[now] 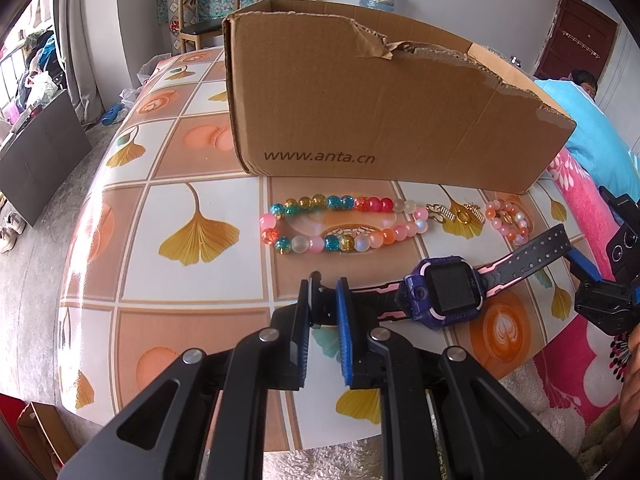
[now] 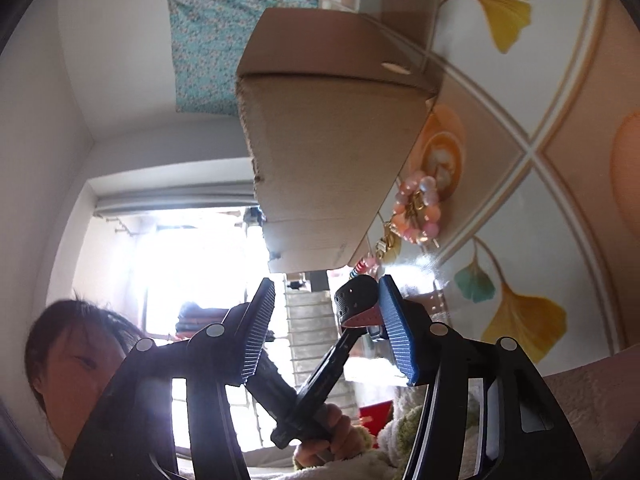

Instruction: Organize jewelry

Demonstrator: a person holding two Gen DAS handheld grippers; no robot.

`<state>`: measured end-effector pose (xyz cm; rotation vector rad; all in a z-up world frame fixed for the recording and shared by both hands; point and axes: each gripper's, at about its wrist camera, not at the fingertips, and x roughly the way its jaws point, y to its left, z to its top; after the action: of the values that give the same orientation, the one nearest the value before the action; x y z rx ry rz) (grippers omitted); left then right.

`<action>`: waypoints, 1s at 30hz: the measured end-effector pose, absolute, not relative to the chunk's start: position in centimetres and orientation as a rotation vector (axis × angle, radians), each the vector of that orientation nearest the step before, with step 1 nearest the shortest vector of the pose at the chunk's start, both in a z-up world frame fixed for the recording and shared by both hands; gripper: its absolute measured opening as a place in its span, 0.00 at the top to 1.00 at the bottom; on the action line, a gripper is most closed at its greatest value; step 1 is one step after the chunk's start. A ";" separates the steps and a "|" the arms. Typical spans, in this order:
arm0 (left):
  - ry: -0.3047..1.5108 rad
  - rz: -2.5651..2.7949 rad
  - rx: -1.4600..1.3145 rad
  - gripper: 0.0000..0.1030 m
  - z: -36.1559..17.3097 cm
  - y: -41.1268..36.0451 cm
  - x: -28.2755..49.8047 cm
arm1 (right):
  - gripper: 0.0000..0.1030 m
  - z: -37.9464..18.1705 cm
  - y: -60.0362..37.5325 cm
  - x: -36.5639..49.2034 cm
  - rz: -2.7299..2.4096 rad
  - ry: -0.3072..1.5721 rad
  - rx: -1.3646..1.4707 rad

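A purple smartwatch (image 1: 444,292) lies on the patterned table (image 1: 200,152) with its black-and-pink straps stretched out. My left gripper (image 1: 328,282) is shut on the near strap end (image 1: 326,304). The far perforated strap end (image 1: 554,246) reaches toward my right gripper (image 1: 578,276) at the right edge. In the right wrist view that strap tip (image 2: 358,304) sits between the jaws of the right gripper (image 2: 327,284), close against one blue pad (image 2: 396,332). The other pad stands well off it, so the gripper is open. A colourful bead necklace (image 1: 340,220) lies behind the watch.
An open cardboard box (image 1: 380,100) stands behind the jewelry. Gold trinkets (image 1: 452,212) and a small pink bead bracelet (image 1: 506,220) lie in front of it, the bracelet (image 2: 418,208) also in the right wrist view. A pink floral cloth (image 1: 580,340) borders the table on the right.
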<state>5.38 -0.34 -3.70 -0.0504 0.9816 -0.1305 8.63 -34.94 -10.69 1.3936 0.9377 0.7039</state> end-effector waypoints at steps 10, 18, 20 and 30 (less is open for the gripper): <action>0.981 -0.129 -0.050 0.89 -3.7 -0.5 5.4 | 0.47 -10.1 -35.3 9.1 0.646 0.923 1.362; 0.980 -0.129 -0.050 0.89 -3.7 -0.4 5.4 | 0.47 -9.5 -34.8 8.8 0.759 0.900 1.400; 0.979 -0.129 -0.050 0.89 -3.7 -0.4 5.3 | 0.47 -9.2 -34.7 9.0 0.803 0.894 1.413; 0.979 -0.129 -0.051 0.89 -3.7 -0.4 5.3 | 0.47 -8.2 -31.2 9.6 0.897 0.956 1.294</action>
<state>5.29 -0.41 -3.71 -0.0505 0.9792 -0.1290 9.62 -31.24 -8.18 1.2943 0.9559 0.8971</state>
